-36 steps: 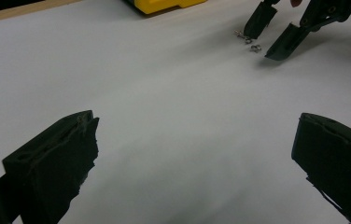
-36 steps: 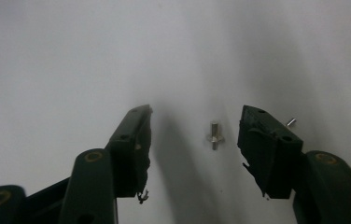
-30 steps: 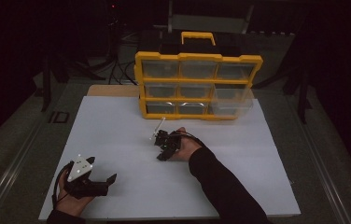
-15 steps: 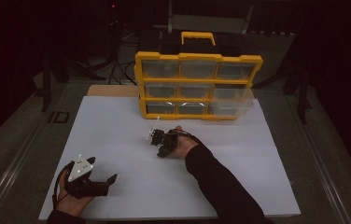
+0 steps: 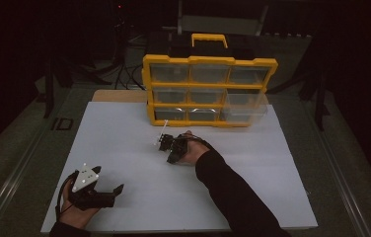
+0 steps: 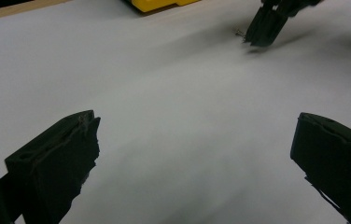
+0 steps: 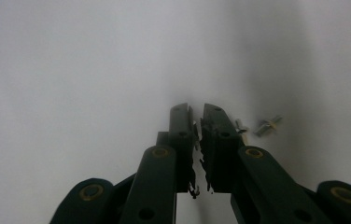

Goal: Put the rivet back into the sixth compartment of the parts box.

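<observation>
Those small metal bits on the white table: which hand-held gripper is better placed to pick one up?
The right hand-held gripper: its tips sit beside the small metal bits. The left hand-held gripper rests open, far off.

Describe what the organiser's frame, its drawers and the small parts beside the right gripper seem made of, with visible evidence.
Organiser frame: likely moulded plastic, smooth uniform yellow. Drawers: clear plastic, see-through. Small parts beside the right gripper: probably metal, silvery glints.
</observation>
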The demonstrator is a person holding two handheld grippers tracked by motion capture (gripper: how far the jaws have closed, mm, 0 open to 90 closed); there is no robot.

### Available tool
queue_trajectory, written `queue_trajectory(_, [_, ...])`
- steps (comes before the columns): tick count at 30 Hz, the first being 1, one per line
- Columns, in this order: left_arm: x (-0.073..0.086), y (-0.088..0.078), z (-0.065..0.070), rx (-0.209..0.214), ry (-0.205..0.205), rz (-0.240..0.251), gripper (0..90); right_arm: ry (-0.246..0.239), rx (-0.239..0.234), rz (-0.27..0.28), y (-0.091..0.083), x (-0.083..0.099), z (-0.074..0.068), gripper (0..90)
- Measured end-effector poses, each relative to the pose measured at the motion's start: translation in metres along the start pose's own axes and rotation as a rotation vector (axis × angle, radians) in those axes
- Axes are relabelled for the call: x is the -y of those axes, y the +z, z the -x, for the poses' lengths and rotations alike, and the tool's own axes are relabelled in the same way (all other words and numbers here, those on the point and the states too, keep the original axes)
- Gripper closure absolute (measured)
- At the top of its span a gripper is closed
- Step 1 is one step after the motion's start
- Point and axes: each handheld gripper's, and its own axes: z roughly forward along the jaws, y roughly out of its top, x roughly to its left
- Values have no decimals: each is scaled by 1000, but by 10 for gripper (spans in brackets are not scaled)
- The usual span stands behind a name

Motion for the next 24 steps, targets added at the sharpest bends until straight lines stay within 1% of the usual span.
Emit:
queue_trajectory(1, [0, 0, 0, 1, 1, 0, 16, 8, 0, 5, -4, 0, 0, 828])
queue_trajectory(9, [0, 0, 0, 1, -1, -4, 17, 17, 7, 59, -34, -2, 8, 828])
queue_trajectory(13, [0, 0, 0, 1, -2, -2, 17, 14, 25, 79, -53, -3, 14, 828])
queue_trajectory(17, [0, 0, 0, 2, -3, -1, 17, 27, 37, 99, -73, -3, 20, 828])
queue_trajectory(19, [0, 0, 0, 2, -2, -2, 17, 31, 50, 114, -83, -3, 24, 828])
queue_trajectory(22, [0, 0, 0, 3, -4, 1, 17, 34, 59, 131, -94, -1, 29, 828])
queue_trajectory(24, [0, 0, 0, 1, -5, 1, 17, 45, 68, 139, -103, 0, 33, 828])
